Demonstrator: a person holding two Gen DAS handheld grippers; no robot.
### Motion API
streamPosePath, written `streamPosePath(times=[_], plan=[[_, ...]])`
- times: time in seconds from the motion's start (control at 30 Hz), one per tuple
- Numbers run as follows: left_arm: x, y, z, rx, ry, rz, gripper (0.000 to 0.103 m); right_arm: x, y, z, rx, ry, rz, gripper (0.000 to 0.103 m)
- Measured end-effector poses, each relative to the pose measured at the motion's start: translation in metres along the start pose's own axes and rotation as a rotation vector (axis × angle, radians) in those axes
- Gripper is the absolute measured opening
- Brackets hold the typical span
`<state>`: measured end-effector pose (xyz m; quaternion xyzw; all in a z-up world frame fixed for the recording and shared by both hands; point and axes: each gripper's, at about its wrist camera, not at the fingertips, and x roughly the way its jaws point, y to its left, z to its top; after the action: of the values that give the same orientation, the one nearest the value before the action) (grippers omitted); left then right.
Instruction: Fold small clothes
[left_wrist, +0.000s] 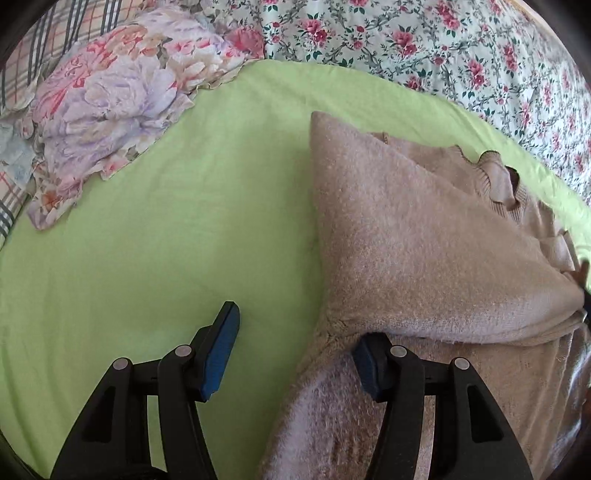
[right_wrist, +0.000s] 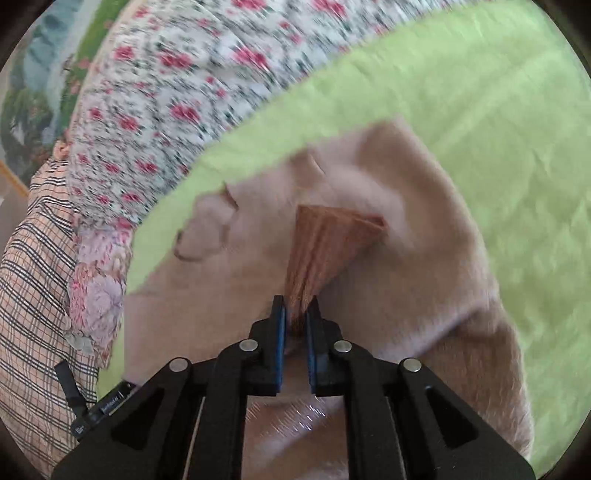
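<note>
A fuzzy beige-pink sweater (left_wrist: 406, 240) lies on a light green sheet (left_wrist: 166, 240), with one part folded across its body and its ribbed collar at the far right. My left gripper (left_wrist: 295, 347) is open and empty, its right finger resting on the sweater's near edge. In the right wrist view, my right gripper (right_wrist: 296, 314) is shut on a ribbed brown cuff (right_wrist: 325, 247) of the sweater (right_wrist: 424, 295) and holds it above the body. That view is blurred.
A floral pillow (left_wrist: 110, 110) lies at the far left of the green sheet. A rose-print bedspread (left_wrist: 406, 40) runs behind it, and it shows in the right wrist view (right_wrist: 177, 92). Plaid fabric (right_wrist: 33, 295) lies at the left.
</note>
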<state>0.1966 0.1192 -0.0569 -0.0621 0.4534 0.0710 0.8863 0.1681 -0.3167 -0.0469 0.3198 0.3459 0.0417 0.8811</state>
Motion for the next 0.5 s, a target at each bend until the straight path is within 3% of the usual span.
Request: streamPosePath(times=[0.13, 0.27, 0.3, 0.33, 0.37, 0.5], plan=[[0.0, 0.014, 0.0, -0.042, 0.019, -0.029, 0.06, -0.01, -0.005, 0.0, 0.024, -0.039, 0.022, 0.03], [0.002, 0.023, 0.002, -0.09, 0.026, -0.058, 0.06, -0.014, -0.01, 0.009, 0.042, -0.056, 0.031, 0.033], [0.002, 0.025, 0.003, -0.11, 0.026, -0.067, 0.06, -0.013, -0.007, 0.01, 0.02, -0.047, 0.027, 0.031], [0.003, 0.027, 0.003, -0.126, 0.03, -0.077, 0.06, -0.011, -0.002, 0.012, -0.015, -0.036, 0.02, 0.016], [0.004, 0.029, 0.003, -0.138, 0.033, -0.086, 0.06, -0.013, 0.003, 0.013, -0.042, -0.041, 0.016, 0.011], [0.002, 0.032, 0.001, -0.142, 0.05, -0.124, 0.06, -0.02, 0.005, 0.011, -0.063, -0.04, 0.002, 0.015]])
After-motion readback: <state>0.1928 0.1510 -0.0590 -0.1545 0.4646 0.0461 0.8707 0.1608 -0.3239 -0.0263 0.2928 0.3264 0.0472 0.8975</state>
